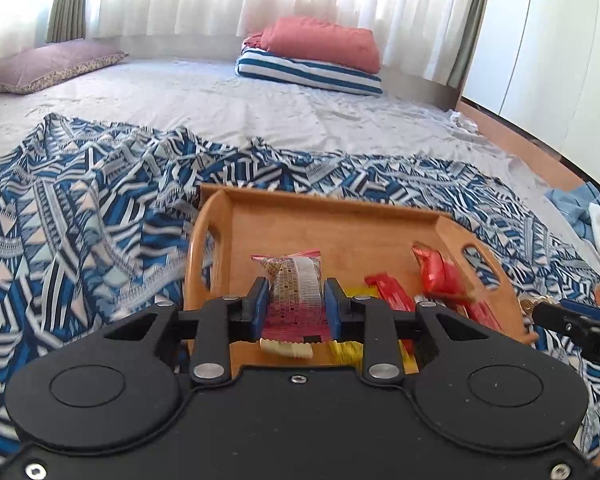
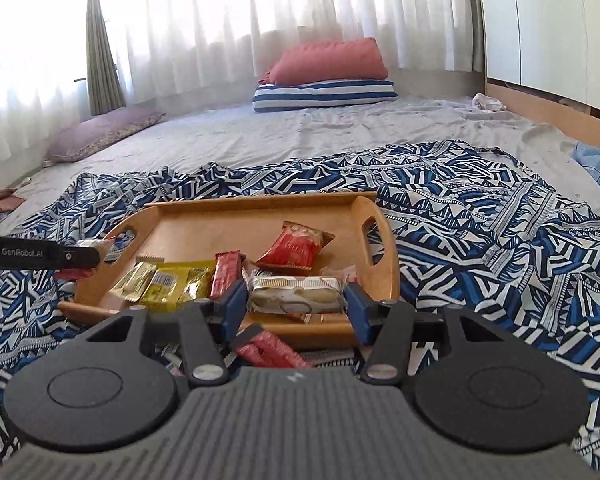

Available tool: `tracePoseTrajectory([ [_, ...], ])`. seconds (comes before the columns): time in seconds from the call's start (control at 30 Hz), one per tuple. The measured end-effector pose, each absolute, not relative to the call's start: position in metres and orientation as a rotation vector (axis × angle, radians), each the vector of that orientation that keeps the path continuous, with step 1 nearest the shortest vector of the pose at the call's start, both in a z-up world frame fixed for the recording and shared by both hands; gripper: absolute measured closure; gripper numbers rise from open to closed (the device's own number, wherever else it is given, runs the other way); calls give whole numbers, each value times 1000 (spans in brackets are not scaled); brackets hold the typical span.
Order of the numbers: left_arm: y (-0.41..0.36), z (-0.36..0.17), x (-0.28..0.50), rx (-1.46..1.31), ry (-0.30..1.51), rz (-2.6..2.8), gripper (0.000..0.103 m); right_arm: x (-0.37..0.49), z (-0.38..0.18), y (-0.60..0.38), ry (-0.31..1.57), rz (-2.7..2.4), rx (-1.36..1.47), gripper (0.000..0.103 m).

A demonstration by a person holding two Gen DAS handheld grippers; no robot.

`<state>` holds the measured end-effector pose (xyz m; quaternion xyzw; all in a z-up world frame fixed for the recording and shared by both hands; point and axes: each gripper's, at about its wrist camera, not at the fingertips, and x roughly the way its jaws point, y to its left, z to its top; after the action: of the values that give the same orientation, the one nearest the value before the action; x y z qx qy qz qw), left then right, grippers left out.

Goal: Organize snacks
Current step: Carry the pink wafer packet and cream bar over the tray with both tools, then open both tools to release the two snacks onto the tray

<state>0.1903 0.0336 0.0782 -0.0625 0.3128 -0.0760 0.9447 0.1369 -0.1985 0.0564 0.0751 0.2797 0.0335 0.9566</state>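
Note:
A wooden tray with handle cut-outs sits on a blue patterned cloth. My left gripper is shut on a pink and white snack packet, held over the tray's near left part. My right gripper is shut on a white and cream snack packet, held crosswise over the tray's near right edge. In the tray lie yellow packets, a red bar and a red packet. A red packet lies on the cloth below my right gripper.
The blue patterned cloth is spread over a grey bed sheet. A striped cushion with a red pillow and a mauve pillow lie at the back. Blue clothing lies at the right edge.

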Motion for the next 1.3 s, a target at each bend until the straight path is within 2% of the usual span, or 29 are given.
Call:
tracePoseTrajectory([
  [0.27,32,62,253,-113,694,-106,75,229,40,-221,740,33,77,46],
  [0.43,31,45,272,-96,731,-89,75,253,24,-216,767,52,-4,46],
  [1.3,25,21,290,-45,769,-72,75,271,-1,-205,775,149,10,45],
])
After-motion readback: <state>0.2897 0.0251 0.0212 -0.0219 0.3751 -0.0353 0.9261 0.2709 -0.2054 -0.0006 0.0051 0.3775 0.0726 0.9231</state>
